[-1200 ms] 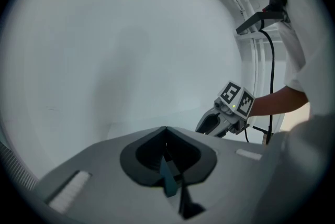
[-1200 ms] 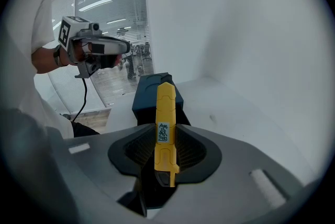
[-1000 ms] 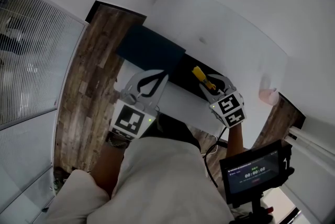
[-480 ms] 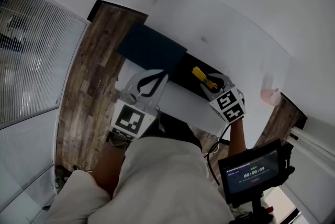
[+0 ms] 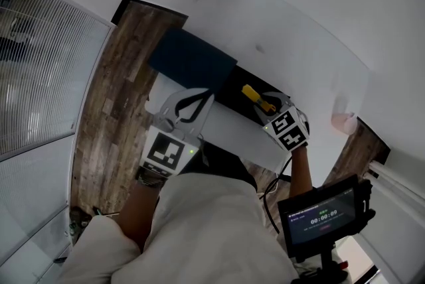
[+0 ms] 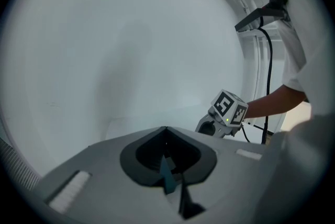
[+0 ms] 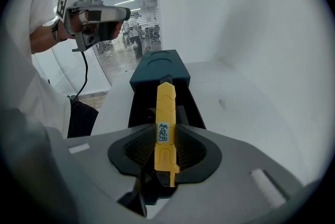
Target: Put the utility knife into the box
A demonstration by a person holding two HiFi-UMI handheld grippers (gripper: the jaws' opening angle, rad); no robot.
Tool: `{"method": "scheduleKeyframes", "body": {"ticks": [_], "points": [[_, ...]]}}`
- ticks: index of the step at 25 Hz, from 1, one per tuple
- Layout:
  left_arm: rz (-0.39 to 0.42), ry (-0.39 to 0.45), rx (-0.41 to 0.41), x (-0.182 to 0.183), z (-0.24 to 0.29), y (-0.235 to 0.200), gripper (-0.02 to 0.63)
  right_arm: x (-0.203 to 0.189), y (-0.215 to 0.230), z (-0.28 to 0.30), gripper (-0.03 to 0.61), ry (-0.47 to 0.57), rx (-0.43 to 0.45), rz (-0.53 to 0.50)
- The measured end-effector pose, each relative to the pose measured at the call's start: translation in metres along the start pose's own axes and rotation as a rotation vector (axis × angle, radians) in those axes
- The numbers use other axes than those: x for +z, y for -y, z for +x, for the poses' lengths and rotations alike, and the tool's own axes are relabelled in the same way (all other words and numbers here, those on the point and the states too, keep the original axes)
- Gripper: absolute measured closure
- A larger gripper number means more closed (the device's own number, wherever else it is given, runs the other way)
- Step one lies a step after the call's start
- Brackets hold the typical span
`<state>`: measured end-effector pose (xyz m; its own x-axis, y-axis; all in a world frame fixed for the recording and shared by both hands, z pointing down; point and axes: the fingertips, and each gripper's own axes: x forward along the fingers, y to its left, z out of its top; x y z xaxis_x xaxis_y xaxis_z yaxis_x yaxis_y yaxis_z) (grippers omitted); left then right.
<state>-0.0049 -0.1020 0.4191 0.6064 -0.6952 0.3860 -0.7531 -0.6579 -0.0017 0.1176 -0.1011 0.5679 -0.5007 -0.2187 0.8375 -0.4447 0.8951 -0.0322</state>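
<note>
Knife: one yellow utility knife (image 7: 166, 123), gripped in the jaws of the right gripper (image 5: 269, 110), over the box (image 7: 191, 108);
Box: one, black, open; one dark lid (image 5: 192, 60) beside it;
Left gripper (image 6: 166, 130): jaws closed, empty, left of the box

We wore a white short-sleeved top (image 5: 212, 223), and our grey left gripper (image 5: 198, 98) and grey right gripper (image 5: 269, 107) each carried a white cube (image 5: 287, 129) printed with black square markers.
</note>
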Motion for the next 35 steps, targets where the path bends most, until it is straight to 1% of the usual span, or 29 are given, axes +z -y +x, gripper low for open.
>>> {"method": "scheduleKeyframes", "body": {"ticks": [9, 22, 35], "points": [[-0.008, -0.010, -0.008, -0.003, 0.000, 0.006, 0.615, -0.007, -0.005, 0.011, 0.462, -0.048, 0.015, -0.037], [-0.025, -0.023, 0.007, -0.006, -0.004, 0.002, 0.615, -0.010, -0.006, 0.013, 0.462, -0.102, 0.023, -0.029], [-0.035, -0.030, -0.006, -0.009, -0.002, 0.004, 0.615, -0.009, -0.005, 0.015, 0.462, -0.175, 0.008, -0.097]]}}
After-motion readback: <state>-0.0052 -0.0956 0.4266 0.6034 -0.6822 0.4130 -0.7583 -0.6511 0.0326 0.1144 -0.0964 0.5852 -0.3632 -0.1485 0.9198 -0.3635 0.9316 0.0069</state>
